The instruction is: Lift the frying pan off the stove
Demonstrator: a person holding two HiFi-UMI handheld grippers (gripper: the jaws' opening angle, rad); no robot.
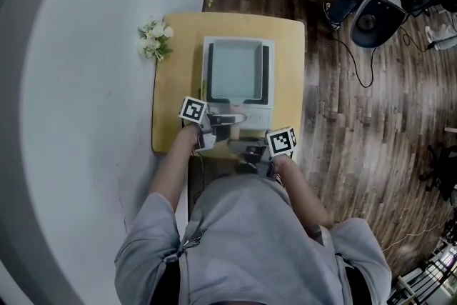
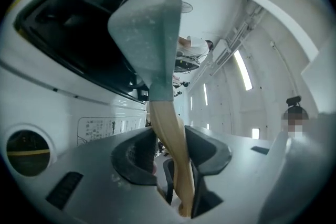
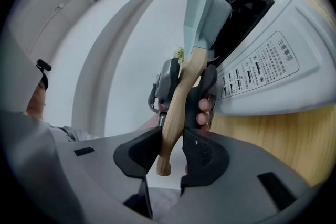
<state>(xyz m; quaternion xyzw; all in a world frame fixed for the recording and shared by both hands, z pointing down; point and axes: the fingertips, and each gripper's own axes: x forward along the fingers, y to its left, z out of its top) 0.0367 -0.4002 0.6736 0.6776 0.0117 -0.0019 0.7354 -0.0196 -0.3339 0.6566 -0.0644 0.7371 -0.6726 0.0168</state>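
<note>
A square pale-green frying pan (image 1: 235,68) lies over the white stove (image 1: 270,75) on the wooden table (image 1: 178,46). Its wooden handle (image 1: 232,119) points toward me. My left gripper (image 1: 214,126) is shut on the handle (image 2: 170,149), just below the pan's grey bracket (image 2: 149,39). My right gripper (image 1: 246,150) is shut on the handle's end (image 3: 167,149). In the right gripper view the left gripper (image 3: 178,81) shows further up the handle, with a hand's fingers (image 3: 203,110) around it. I cannot tell whether the pan touches the stove.
White flowers (image 1: 153,39) lie at the table's far left corner. The stove's control panel (image 3: 262,71) faces me. A pale wall runs along the left. A person sits by a chair (image 1: 371,18) at the far right, with cables across the wooden floor.
</note>
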